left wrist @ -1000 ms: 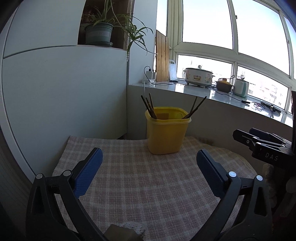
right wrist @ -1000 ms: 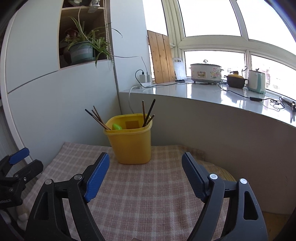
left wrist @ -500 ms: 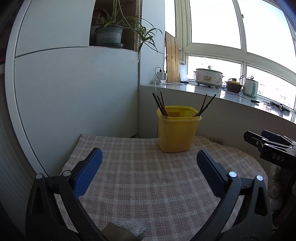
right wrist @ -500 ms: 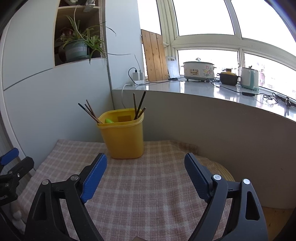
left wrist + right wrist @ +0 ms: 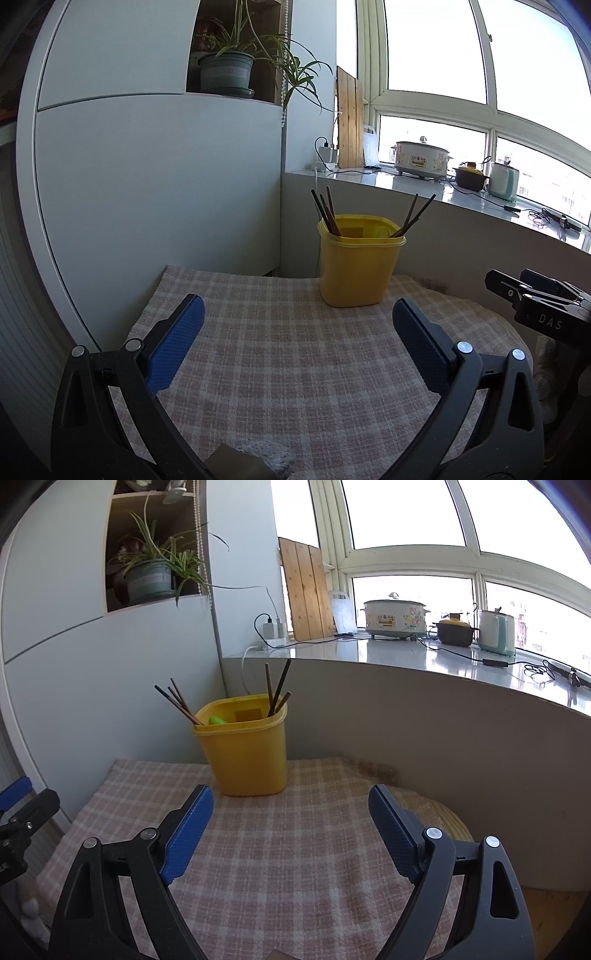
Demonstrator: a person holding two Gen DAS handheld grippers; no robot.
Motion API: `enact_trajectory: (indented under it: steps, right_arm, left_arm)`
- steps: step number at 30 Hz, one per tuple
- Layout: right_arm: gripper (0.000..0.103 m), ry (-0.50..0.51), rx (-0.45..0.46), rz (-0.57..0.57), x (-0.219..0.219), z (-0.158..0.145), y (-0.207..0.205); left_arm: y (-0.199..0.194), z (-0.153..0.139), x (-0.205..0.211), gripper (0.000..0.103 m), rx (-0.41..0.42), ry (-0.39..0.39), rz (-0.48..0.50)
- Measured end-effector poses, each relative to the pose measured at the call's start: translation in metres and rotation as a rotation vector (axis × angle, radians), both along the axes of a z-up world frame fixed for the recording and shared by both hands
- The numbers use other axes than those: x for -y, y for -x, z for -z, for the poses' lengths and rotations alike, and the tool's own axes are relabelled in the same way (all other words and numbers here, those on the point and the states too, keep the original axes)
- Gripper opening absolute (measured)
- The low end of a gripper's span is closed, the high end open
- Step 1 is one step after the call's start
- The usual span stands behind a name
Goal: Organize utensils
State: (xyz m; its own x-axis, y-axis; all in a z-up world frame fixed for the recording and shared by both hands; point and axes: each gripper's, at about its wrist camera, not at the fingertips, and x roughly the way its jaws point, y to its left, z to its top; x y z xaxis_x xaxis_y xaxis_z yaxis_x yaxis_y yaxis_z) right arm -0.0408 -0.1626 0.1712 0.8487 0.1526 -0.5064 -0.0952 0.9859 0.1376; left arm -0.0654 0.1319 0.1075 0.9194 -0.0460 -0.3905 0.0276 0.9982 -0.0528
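Note:
A yellow plastic holder [image 5: 356, 264] [image 5: 246, 751] stands at the far edge of a checked cloth [image 5: 295, 365] [image 5: 295, 849]. Several dark chopsticks [image 5: 325, 214] [image 5: 277, 690] lean in two bunches against its left and right sides, and something green [image 5: 218, 720] lies inside. My left gripper [image 5: 295, 325] is open and empty, held over the cloth short of the holder. My right gripper [image 5: 291, 808] is open and empty, also short of the holder. Each gripper shows at the edge of the other's view, the right one [image 5: 539, 299] and the left one [image 5: 22, 812].
A grey cabinet wall [image 5: 147, 184] stands to the left, with a potted plant [image 5: 229, 70] in a niche. A low wall with a counter [image 5: 406, 653] runs behind, bearing a cooker [image 5: 395, 618], a pot, a kettle and cables.
Both grippers have drawn back from the holder and turned a little; the holder looks smaller and sits farther right in the left view, farther left in the right view. Jaws stayed open.

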Motion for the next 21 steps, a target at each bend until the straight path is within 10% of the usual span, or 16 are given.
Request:
enact_trajectory:
  steps: [21]
  right_arm:
    - [0.086, -0.039, -0.021, 0.005, 0.0081, 0.004, -0.0008]
  left_arm:
    - [0.0012, -0.0011, 0.0053, 0.103, -0.004, -0.004, 0.012]
